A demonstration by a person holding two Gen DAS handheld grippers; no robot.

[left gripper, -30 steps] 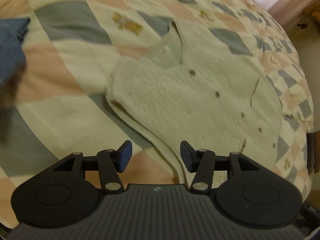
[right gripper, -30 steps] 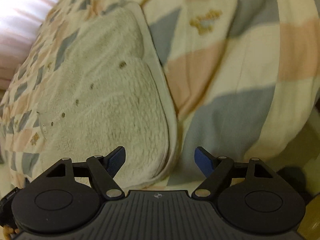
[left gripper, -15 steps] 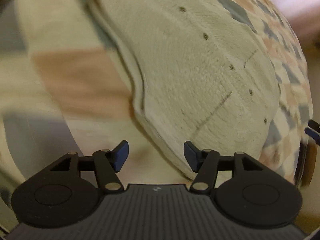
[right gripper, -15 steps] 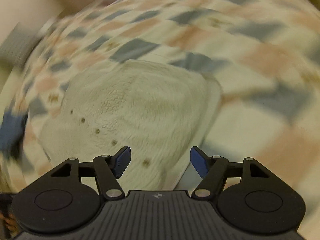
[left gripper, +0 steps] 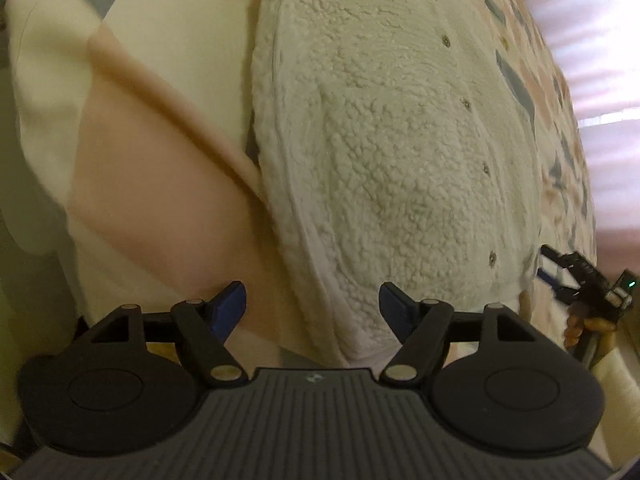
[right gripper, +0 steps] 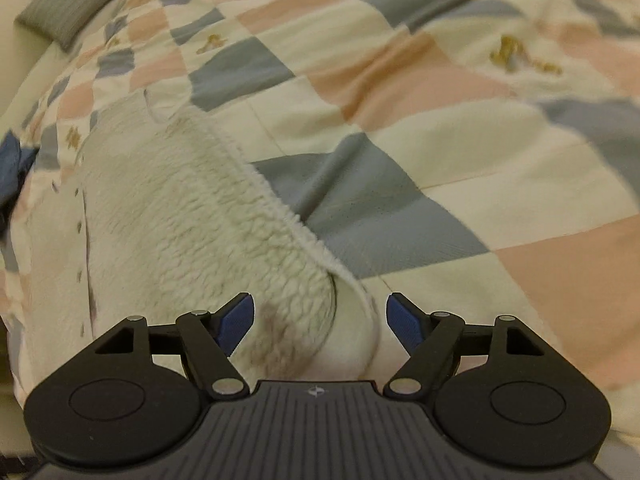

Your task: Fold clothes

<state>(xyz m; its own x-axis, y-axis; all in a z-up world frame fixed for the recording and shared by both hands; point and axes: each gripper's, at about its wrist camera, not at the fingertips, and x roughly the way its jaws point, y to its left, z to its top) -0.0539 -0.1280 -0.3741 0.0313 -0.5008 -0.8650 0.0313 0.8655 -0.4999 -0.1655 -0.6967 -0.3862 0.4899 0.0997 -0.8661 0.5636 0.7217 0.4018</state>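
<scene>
Fleece cardigan [left gripper: 392, 152] lies buttoned-side up on quilt [right gripper: 440, 128], sides seemingly turned in; left gripper [left gripper: 312, 306] and right gripper [right gripper: 320, 316], both agape and empty, straddle opposite edges, so probably a fold grasp comes next.

Both views are dim and warm-toned, with soft indoor light and no hard shadows. In the left wrist view a pale pinkish glare washes the upper right edge, and the checked quilt [left gripper: 132, 184] at left smears with motion blur. The fleece cardigan [left gripper: 400, 140] at centre is fairly sharp. Fisheye bending curves everything toward the dark corners.
</scene>
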